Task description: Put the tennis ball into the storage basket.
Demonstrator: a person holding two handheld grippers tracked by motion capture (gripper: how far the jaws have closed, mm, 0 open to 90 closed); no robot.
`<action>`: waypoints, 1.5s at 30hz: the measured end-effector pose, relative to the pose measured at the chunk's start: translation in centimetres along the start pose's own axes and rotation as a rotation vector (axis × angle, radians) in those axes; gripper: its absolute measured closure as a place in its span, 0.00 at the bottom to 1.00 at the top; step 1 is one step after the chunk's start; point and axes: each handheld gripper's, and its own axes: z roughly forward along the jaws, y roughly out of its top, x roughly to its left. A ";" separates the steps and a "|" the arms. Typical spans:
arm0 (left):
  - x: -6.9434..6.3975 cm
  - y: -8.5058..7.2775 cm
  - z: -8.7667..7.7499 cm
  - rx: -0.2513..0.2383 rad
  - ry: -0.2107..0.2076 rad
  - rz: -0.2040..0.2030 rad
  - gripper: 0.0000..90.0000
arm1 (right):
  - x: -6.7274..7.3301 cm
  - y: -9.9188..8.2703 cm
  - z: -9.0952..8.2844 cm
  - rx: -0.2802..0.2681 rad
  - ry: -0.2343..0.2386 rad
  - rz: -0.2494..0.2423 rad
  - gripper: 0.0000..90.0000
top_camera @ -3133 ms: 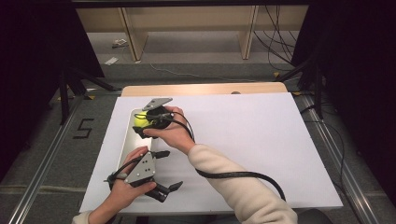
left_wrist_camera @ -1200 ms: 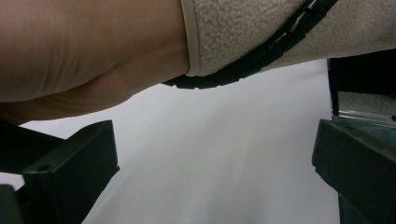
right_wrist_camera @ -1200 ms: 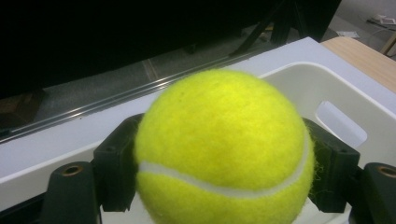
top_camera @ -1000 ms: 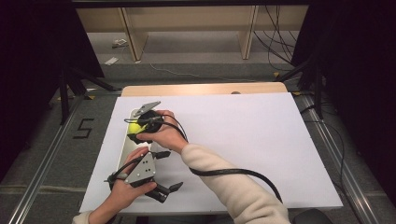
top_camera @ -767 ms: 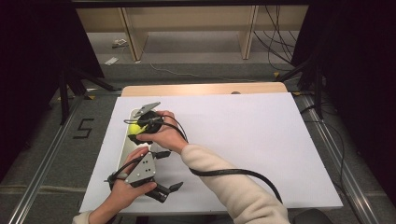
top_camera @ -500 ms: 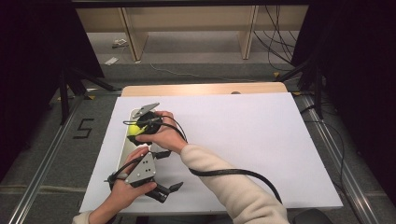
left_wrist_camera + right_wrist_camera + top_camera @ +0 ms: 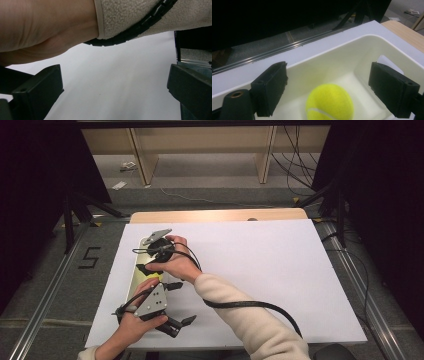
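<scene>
From the high view, your right gripper [image 7: 148, 268] hangs over the cream bin [image 7: 134, 281] at the left edge of the white table [image 7: 280, 270], its grey plate tipped toward the far side. A sliver of the yellow ball [image 7: 154, 276] shows just under your right hand [image 7: 175, 262], inside the bin. Your left gripper [image 7: 181, 325] sits near the front edge of the table, just in front of the bin, and its jaws stand spread with nothing between them. Your right forearm crosses over it, with the black cable [image 7: 250, 306] looping along the sleeve and across the table.

In the left gripper view, your jaws rise at the left and right edges, wide apart, with bare white table between them. Your right wrist and the cream sleeve [image 7: 150, 17] pass close overhead, the ribbed cable running along the sleeve.

In the right gripper view, your jaws have just been opening and now stand well apart, one on either side of the ball [image 7: 330, 103]. The ball lies on the floor of the bin [image 7: 329, 55], between the pads but touching neither, its white seam turned toward the camera. The bin's rim runs across behind the jaws, with a strip of white table beyond it, then dark floor and a metal rail
</scene>
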 end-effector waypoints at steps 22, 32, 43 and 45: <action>0.0 0.0 0.0 0.001 0.002 -0.002 0.00 | -1.6 -0.9 -2.7 -0.035 -0.034 0.063 0.18; 0.0 0.0 0.0 0.002 0.002 -0.002 0.00 | -2.2 -1.5 -4.1 -0.053 -0.046 0.082 0.18; 0.0 -0.1 0.0 0.004 0.004 0.002 0.00 | -2.9 -2.4 -5.4 -0.059 -0.064 0.093 0.18; 0.0 0.0 0.0 0.003 0.004 0.000 0.00 | -3.1 -2.7 -5.9 -0.064 -0.072 0.101 0.18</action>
